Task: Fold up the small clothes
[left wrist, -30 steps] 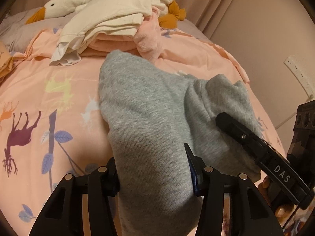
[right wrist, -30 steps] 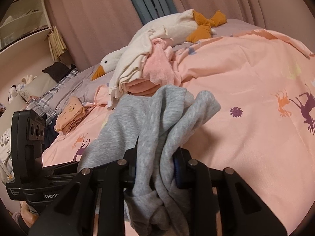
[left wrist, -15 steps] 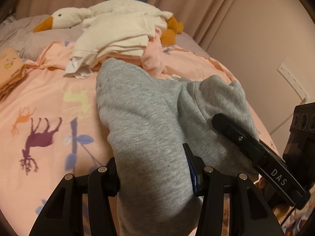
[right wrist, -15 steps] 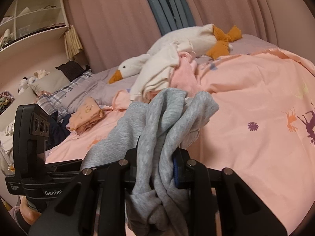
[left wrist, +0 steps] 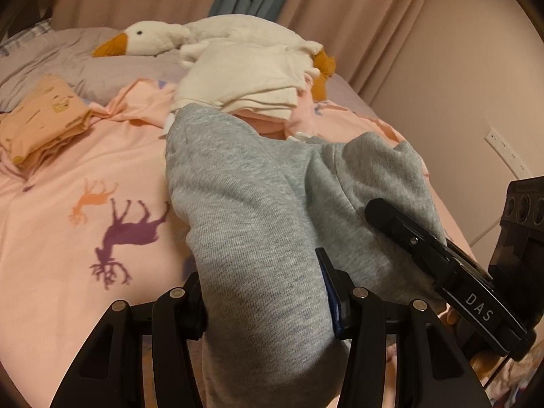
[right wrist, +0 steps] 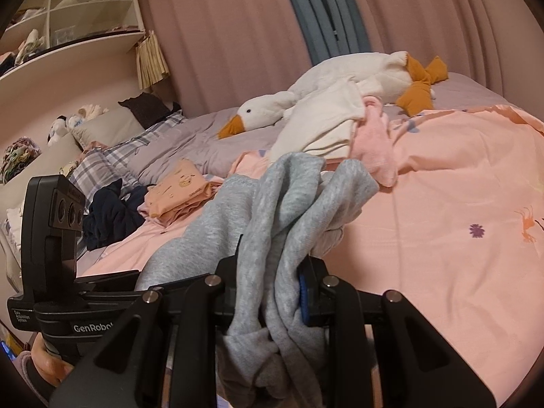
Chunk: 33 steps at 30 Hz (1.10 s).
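Grey garment [left wrist: 258,224] hangs clamped between left gripper [left wrist: 268,302] and right gripper [right wrist: 268,292].

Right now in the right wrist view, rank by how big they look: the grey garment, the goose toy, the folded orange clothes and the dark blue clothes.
1. Grey garment, though closest to the camera.
2. Goose toy.
3. Folded orange clothes and dark blue clothes look alike; no ranking.

The right gripper [left wrist: 476,302] body bears "DAS". The left gripper [right wrist: 91,328] body bears "GenRobo", cut off; its smaller label is illegible.
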Tool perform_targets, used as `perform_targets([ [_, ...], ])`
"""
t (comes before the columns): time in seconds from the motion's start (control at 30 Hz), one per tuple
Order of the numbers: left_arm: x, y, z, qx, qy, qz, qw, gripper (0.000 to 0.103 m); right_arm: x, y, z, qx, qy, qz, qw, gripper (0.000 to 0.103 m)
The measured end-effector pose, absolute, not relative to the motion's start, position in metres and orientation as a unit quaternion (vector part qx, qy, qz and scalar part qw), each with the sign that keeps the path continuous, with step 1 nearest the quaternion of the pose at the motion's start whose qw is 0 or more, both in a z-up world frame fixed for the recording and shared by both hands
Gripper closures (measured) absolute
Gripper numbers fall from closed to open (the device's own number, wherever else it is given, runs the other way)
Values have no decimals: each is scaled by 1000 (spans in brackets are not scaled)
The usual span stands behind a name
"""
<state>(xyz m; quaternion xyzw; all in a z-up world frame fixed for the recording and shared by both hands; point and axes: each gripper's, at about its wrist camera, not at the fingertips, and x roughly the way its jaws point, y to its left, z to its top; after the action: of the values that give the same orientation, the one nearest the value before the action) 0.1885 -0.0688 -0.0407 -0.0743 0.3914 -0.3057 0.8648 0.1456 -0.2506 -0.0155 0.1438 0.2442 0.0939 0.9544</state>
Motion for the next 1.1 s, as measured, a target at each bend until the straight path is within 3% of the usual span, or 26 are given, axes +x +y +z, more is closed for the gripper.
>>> perform_targets([
  [1.1, 215, -43, -80, -46, 415, -276, 866, 52, 185, -202, -56, 122, 292, 85, 945, 78],
])
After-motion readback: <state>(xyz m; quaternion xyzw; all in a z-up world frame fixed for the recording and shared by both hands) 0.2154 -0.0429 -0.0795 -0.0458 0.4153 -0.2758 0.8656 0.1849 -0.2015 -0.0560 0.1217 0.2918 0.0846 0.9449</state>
